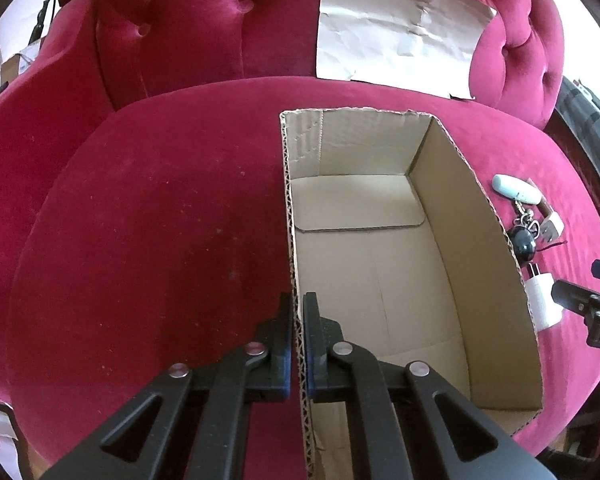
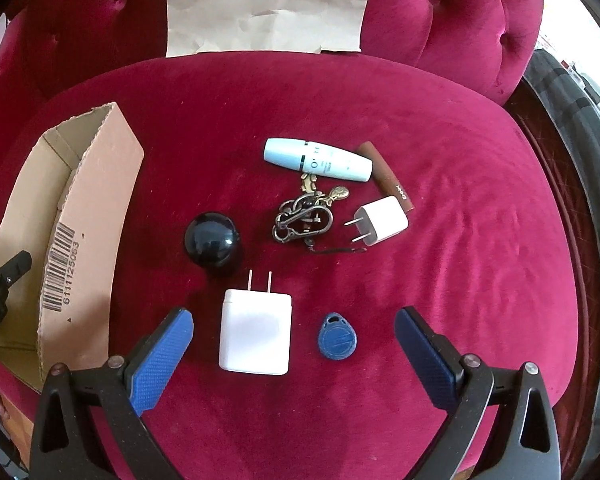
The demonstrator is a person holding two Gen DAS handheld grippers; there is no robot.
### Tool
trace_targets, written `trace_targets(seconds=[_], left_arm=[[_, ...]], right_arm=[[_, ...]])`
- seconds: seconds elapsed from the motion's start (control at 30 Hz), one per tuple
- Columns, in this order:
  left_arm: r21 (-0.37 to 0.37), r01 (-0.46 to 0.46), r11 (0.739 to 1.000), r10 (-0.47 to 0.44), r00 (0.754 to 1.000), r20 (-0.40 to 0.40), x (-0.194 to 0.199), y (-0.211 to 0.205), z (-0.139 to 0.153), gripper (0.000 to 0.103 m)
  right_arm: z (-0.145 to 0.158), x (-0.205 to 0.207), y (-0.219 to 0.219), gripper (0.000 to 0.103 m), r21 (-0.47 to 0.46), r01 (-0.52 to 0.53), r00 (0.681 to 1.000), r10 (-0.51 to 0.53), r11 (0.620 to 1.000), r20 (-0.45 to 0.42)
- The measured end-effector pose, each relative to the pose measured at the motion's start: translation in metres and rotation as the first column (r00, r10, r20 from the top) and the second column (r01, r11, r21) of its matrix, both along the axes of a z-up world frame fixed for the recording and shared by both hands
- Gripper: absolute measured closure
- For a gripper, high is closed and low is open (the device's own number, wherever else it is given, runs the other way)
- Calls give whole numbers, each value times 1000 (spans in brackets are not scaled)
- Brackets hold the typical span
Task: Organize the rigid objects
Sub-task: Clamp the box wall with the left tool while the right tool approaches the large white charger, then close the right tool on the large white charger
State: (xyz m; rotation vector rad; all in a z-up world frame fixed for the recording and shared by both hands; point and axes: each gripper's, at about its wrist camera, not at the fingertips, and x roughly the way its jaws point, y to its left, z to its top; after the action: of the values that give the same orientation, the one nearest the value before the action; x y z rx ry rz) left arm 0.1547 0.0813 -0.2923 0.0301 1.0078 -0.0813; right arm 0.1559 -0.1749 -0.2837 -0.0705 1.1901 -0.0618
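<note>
My left gripper [image 1: 298, 300] is shut on the near left wall of an open cardboard box [image 1: 472, 260], one pad on each side of the wall. Nothing lies in the box. To the right of the box [image 2: 88, 208], my right gripper [image 2: 294, 316] stands open over a large white charger [image 2: 256, 332] and a blue key fob [image 2: 337, 338], touching neither. Farther back lie a black ball [image 2: 211, 240], a metal key ring [image 2: 304, 216], a small white charger [image 2: 382, 220], a pale blue tube [image 2: 320, 159] and a brown stick [image 2: 388, 176].
Everything rests on a red velvet sofa seat [image 1: 160, 220] with a tufted back. A creased sheet of brown paper [image 2: 268, 4] leans against the back cushion. Left of the box the seat is bare velvet. The seat's edge curves off at the right.
</note>
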Motion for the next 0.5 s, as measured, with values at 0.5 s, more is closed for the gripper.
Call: trace_targets(seconds=[0.5], left_arm=[[-12,-12,1000,12,1000,-12,-1,1,1,99]], right_arm=[[-27,8,0,7,25,1,997,1,1000,-77]])
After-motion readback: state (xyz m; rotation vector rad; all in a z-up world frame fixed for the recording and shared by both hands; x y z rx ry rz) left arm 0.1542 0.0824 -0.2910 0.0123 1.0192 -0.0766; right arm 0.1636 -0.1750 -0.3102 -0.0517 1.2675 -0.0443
